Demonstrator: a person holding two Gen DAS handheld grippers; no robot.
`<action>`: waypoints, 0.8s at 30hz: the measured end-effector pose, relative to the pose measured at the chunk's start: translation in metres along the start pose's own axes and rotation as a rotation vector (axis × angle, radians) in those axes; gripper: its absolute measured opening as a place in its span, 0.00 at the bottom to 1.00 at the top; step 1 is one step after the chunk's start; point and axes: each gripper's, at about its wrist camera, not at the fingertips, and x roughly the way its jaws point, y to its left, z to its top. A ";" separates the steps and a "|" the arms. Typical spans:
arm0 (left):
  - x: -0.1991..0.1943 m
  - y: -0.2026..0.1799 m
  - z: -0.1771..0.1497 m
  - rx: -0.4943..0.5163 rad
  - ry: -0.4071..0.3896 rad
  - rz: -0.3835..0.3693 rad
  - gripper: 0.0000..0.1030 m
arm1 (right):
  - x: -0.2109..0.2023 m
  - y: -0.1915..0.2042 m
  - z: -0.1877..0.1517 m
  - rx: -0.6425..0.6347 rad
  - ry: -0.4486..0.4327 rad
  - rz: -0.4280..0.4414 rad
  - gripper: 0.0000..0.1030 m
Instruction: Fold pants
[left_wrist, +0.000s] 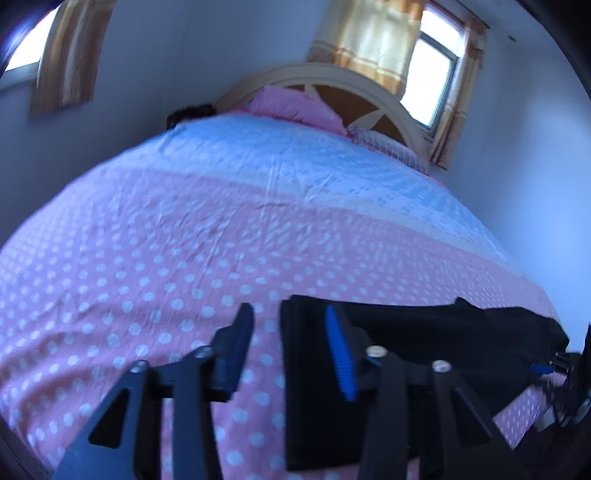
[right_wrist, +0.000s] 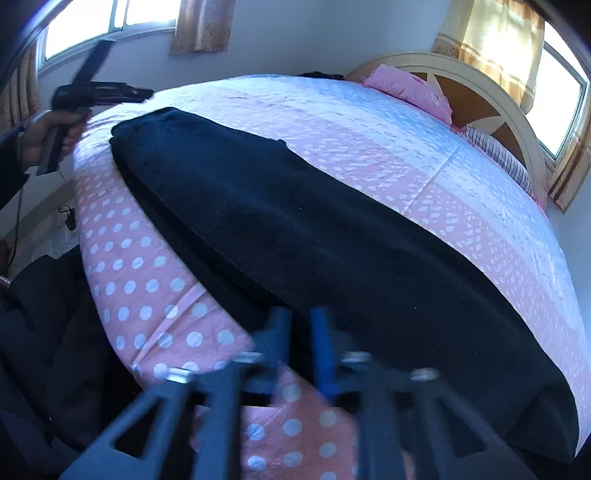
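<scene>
Black pants (right_wrist: 295, 221) lie stretched lengthwise along the near side of the bed; in the left wrist view their squared end (left_wrist: 406, 332) sits at the lower right. My left gripper (left_wrist: 288, 314) hovers open over that end, one finger above the cloth and the other above the sheet. The right wrist view shows the same left gripper (right_wrist: 142, 94) held in a hand (right_wrist: 40, 136) above the far end. My right gripper (right_wrist: 300, 317) is blurred at the pants' near edge, its fingers close together with black cloth between them. It also shows at the frame's edge (left_wrist: 543, 368).
The bed (left_wrist: 184, 240) has a pink dotted sheet with a pale blue band. A pink pillow (left_wrist: 295, 107) and a striped pillow (left_wrist: 388, 147) lie by the curved headboard (left_wrist: 391, 107). Curtained windows (left_wrist: 432, 74) are behind. A person's dark clothing (right_wrist: 44, 314) is beside the bed edge.
</scene>
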 end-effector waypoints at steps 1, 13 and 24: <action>-0.005 -0.008 -0.002 0.026 -0.009 -0.003 0.50 | -0.001 0.001 0.001 -0.001 0.001 0.002 0.03; 0.018 -0.072 -0.039 0.176 0.108 -0.106 0.50 | 0.001 0.015 -0.012 -0.029 0.050 0.011 0.03; 0.005 -0.142 -0.042 0.326 0.094 -0.176 0.58 | -0.039 -0.024 -0.025 0.109 -0.022 -0.014 0.38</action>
